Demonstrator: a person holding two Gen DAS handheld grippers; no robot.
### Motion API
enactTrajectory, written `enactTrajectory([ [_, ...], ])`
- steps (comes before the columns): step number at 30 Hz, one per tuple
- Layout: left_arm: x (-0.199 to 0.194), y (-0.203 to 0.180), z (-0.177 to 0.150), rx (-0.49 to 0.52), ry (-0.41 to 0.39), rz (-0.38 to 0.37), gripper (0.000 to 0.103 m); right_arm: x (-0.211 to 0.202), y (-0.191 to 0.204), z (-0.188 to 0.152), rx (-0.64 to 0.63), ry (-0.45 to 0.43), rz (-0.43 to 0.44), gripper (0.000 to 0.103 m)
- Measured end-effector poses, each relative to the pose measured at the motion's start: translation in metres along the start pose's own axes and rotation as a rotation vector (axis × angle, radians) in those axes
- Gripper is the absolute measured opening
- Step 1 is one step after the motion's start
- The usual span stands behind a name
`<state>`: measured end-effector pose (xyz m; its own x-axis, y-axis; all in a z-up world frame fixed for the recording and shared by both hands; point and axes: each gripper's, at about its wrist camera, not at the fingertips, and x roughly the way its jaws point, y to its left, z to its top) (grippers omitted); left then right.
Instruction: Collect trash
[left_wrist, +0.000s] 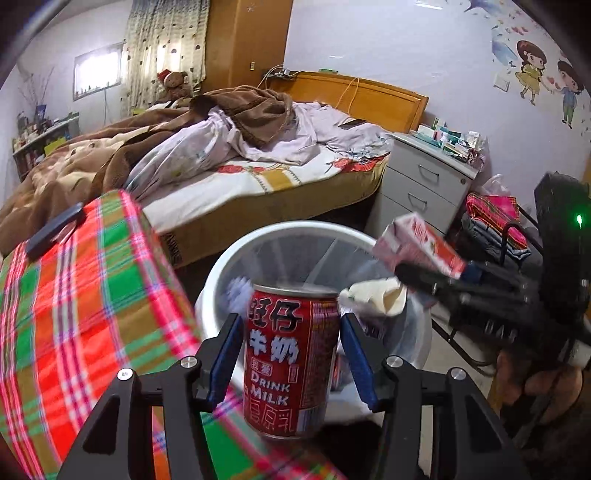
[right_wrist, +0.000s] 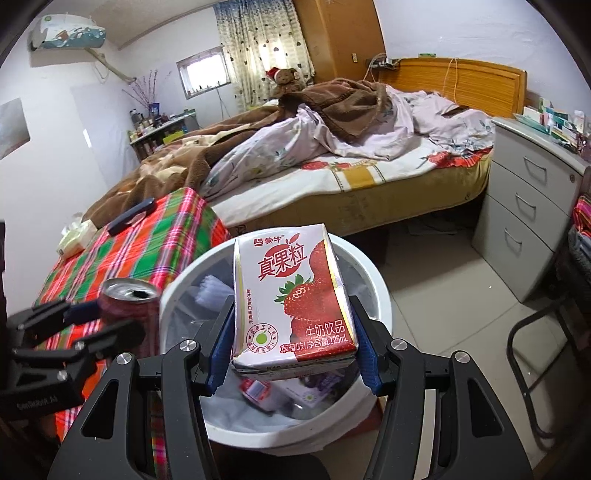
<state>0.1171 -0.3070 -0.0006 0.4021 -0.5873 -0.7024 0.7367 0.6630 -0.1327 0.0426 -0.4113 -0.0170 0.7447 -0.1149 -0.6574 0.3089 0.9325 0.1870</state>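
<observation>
My left gripper is shut on a red milk can, held upright at the edge of the plaid table, next to the white trash bin. My right gripper is shut on a strawberry milk carton, held over the open bin. The right gripper with the carton also shows in the left wrist view, above the bin's right rim. The left gripper with the opened can shows in the right wrist view, left of the bin. Trash lies inside the bin.
A table with a red and green plaid cloth stands left of the bin, with a dark remote and a tissue pack on it. A bed lies behind. A grey drawer cabinet and a black chair stand to the right.
</observation>
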Motion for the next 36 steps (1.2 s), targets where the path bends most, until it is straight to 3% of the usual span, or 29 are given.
enactTrajectory([
  [6, 0.021, -0.016, 0.017, 0.025, 0.008, 0.011, 0.055, 0.011, -0.008, -0.001, 0.003, 0.034, -0.009, 0.058],
  [11, 0.033, -0.012, 0.020, -0.019, 0.015, -0.015, 0.055, 0.018, -0.010, -0.002, -0.008, 0.068, -0.024, 0.058],
  [13, 0.036, -0.009, 0.018, -0.030, 0.022, 0.007, 0.057, 0.019, -0.010, -0.004, -0.015, 0.081, -0.020, 0.058],
  [15, 0.036, -0.006, 0.014, -0.043, 0.027, 0.023, 0.060, 0.020, -0.011, -0.004, -0.013, 0.084, -0.037, 0.061],
  [16, 0.035, -0.004, 0.013, -0.047, 0.029, 0.019, 0.060, 0.019, -0.012, -0.005, -0.010, 0.085, -0.044, 0.067],
  [24, 0.012, 0.001, -0.001, -0.076, -0.005, 0.039, 0.062, 0.004, -0.004, -0.005, -0.016, 0.045, -0.033, 0.068],
  [31, -0.026, -0.004, -0.016, -0.075, -0.054, 0.090, 0.062, -0.031, 0.018, -0.011, -0.068, -0.057, -0.056, 0.068],
  [36, -0.059, -0.006, -0.038, -0.085, -0.106, 0.174, 0.062, -0.051, 0.034, -0.019, -0.093, -0.115, -0.081, 0.068],
])
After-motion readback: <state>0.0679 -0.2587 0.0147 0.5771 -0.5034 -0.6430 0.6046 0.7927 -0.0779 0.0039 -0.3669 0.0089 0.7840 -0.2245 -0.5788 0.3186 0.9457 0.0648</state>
